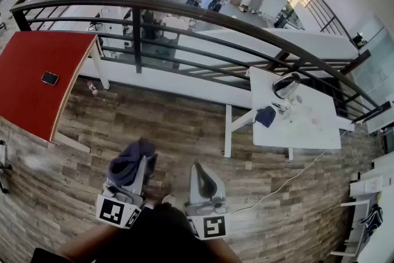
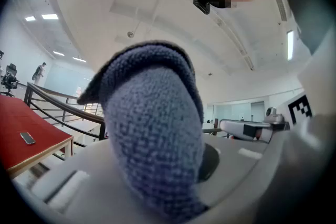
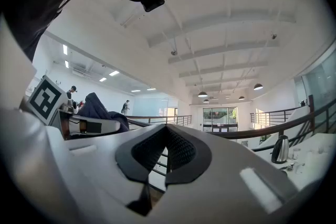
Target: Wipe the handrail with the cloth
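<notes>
Left gripper — jaws clenched on the blue cloth, bunched above them: soft, light, likely to drape, so best pinched at a thick fold. Right gripper — closed, empty. Handrail lies well ahead, untouched.

Grey tools, marker cubes, perhaps black top

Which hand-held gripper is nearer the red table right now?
Left. The left hand-held gripper, holding the cloth, is just right of the red table; the right hand-held gripper is farther right, beyond it.
</notes>
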The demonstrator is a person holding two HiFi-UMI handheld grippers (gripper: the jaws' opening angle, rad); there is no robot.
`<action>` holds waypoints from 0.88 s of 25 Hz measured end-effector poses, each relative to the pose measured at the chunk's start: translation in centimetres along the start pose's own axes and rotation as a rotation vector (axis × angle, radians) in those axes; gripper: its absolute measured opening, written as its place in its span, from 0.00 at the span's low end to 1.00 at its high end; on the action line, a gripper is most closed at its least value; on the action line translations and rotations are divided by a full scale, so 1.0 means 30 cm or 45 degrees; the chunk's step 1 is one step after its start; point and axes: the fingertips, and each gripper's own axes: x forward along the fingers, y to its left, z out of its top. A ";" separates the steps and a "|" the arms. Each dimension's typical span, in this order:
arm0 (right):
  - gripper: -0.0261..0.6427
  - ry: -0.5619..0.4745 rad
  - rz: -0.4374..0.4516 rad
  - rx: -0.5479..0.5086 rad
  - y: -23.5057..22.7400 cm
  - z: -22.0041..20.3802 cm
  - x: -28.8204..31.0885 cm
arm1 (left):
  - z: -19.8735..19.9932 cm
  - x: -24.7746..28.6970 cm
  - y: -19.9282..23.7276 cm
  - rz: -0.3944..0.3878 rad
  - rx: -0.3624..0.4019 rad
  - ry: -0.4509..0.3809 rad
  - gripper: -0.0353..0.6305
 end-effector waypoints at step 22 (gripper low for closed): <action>0.04 -0.039 -0.030 0.140 -0.155 -0.042 -0.114 | -0.079 0.070 -0.219 -0.035 0.043 0.065 0.09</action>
